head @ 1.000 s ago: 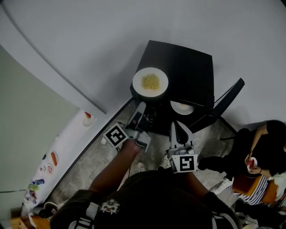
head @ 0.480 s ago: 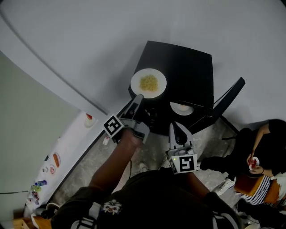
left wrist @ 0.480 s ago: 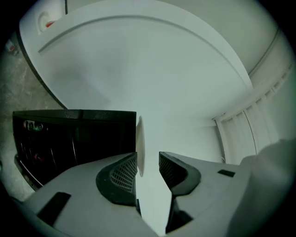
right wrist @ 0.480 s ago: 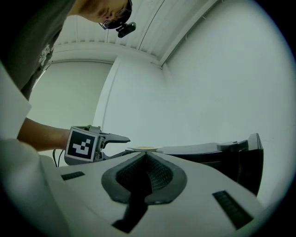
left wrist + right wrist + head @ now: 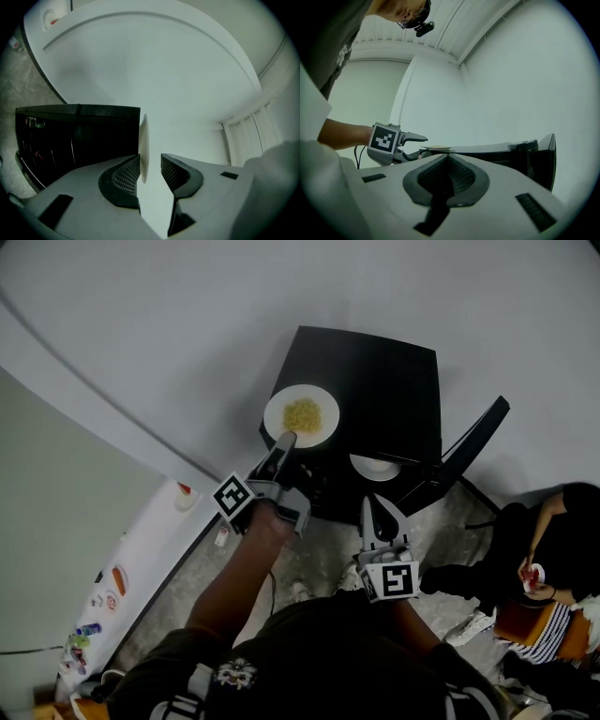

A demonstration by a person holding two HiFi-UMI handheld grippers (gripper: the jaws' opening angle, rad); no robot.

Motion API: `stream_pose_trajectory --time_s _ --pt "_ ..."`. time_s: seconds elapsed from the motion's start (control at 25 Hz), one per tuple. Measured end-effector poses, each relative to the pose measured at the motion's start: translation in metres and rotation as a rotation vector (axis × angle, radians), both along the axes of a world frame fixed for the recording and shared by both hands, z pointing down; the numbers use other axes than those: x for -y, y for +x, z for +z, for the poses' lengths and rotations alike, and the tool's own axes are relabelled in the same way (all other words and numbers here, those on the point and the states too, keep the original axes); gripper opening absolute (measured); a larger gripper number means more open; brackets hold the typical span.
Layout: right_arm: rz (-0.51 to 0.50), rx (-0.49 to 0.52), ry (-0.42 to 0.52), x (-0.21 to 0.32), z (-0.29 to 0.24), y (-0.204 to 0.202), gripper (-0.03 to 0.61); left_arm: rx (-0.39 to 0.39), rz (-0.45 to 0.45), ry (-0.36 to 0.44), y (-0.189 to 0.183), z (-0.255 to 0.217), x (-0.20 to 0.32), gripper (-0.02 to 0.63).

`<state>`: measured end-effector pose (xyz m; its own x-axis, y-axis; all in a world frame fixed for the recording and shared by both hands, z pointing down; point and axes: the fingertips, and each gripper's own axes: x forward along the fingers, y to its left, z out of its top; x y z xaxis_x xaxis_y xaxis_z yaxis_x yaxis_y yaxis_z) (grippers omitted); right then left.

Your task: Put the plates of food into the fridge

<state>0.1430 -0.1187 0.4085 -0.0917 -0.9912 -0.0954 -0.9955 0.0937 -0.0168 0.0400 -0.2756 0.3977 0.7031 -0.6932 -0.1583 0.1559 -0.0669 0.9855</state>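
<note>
A white plate of yellow food [image 5: 302, 415] sits on top of the small black fridge [image 5: 384, 381], at its near left corner. My left gripper [image 5: 284, 440] is open, its jaws straddling the plate's near rim. The rim [image 5: 143, 150] shows edge-on between the pads, with a gap on the right side. A second white plate [image 5: 375, 466] rests inside the fridge, behind the swung-out door [image 5: 469, 451]. My right gripper [image 5: 380, 512] is shut and empty, held low in front of the fridge. In the right gripper view, the left gripper [image 5: 423, 143] reaches the plate [image 5: 436, 148].
A person sits on the floor at the right [image 5: 553, 549]. A white panel with stickers [image 5: 141, 559] lies along the left. The grey wall runs behind the fridge. The fridge's black side [image 5: 70, 136] fills the left of the left gripper view.
My left gripper has moved forward from in front of the fridge up to the plate's near rim, which now stands between its jaws. The right gripper has stayed put.
</note>
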Motion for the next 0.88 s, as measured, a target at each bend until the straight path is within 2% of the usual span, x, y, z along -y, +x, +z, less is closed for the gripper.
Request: stream_pose_trajectory --time_s 0.2,0.36,0.6,0.88 --pt "-0.003 0.009 0.005 -0.001 -0.001 0.002 0.025 0.006 -0.004 -0.028 0.002 0.003 0.003 0.131" --pt "-0.015 0.01 0.029 -0.005 -0.005 0.001 0.025 0.025 -0.016 -0.055 0.002 0.01 0.001 0.066" --pt "-0.022 0.016 0.032 -0.007 -0.01 -0.002 0.025 0.058 -0.003 -0.036 0.003 0.008 -0.001 0.06" --pt "-0.041 0.017 0.006 -0.001 0.0 -0.006 0.025 0.052 0.003 -0.021 0.003 0.011 -0.003 0.051"
